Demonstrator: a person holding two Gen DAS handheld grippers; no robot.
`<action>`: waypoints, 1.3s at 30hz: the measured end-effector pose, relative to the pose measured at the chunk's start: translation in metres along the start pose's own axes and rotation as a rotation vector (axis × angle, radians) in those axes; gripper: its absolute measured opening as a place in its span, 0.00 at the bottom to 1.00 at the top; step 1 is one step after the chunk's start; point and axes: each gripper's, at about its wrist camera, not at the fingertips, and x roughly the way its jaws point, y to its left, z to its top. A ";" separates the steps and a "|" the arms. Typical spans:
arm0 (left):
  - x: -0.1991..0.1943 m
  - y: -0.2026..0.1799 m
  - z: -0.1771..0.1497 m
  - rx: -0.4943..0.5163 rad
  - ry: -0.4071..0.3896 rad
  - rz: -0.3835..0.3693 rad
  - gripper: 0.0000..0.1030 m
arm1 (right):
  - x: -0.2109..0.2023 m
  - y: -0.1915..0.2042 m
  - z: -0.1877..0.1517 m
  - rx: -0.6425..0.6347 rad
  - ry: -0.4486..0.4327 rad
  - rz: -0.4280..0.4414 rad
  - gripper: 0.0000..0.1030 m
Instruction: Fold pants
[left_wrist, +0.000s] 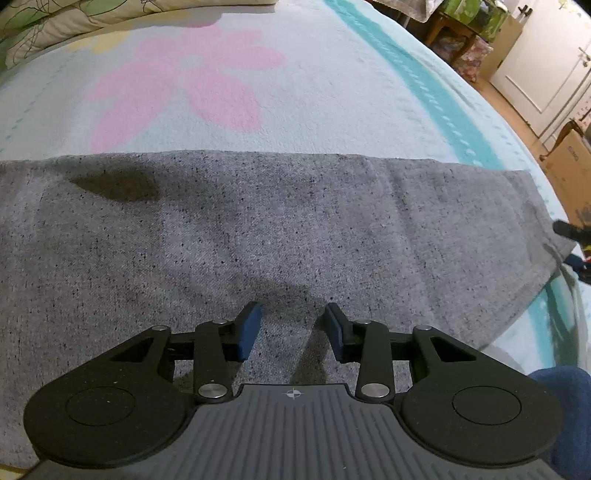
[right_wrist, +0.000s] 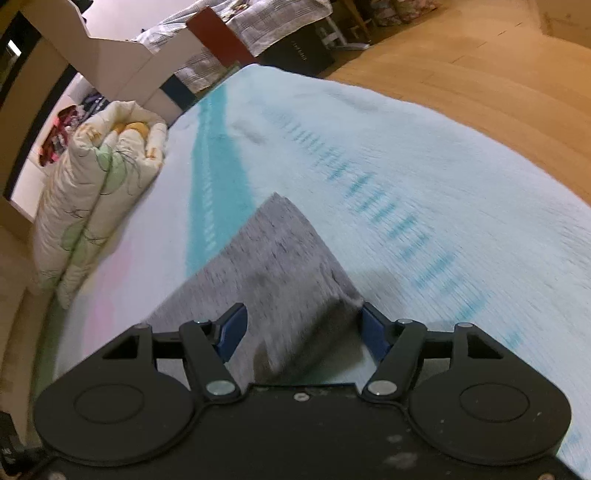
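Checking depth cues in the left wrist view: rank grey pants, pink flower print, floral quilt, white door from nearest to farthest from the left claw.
1. grey pants: right under the left claw, spread across the frame.
2. pink flower print: on the bedspread just beyond the pants, up and left.
3. floral quilt: top left corner, past the print.
4. white door: top right, off the bed, across the floor.

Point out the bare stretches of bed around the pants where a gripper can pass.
Free: blanket between the pants' far edge and the rolled quilt, and the corner beyond the pants' end toward the wooden floor. The quilt's side is crowded.
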 end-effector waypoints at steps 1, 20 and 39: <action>-0.002 -0.002 0.002 0.000 0.002 0.003 0.37 | 0.004 0.000 0.004 -0.005 0.005 0.011 0.69; 0.043 -0.071 0.067 0.138 -0.035 -0.023 0.38 | -0.015 0.068 0.036 -0.179 -0.021 0.077 0.13; -0.073 0.091 0.006 -0.117 -0.177 0.037 0.39 | -0.023 0.320 -0.072 -0.560 0.026 0.273 0.13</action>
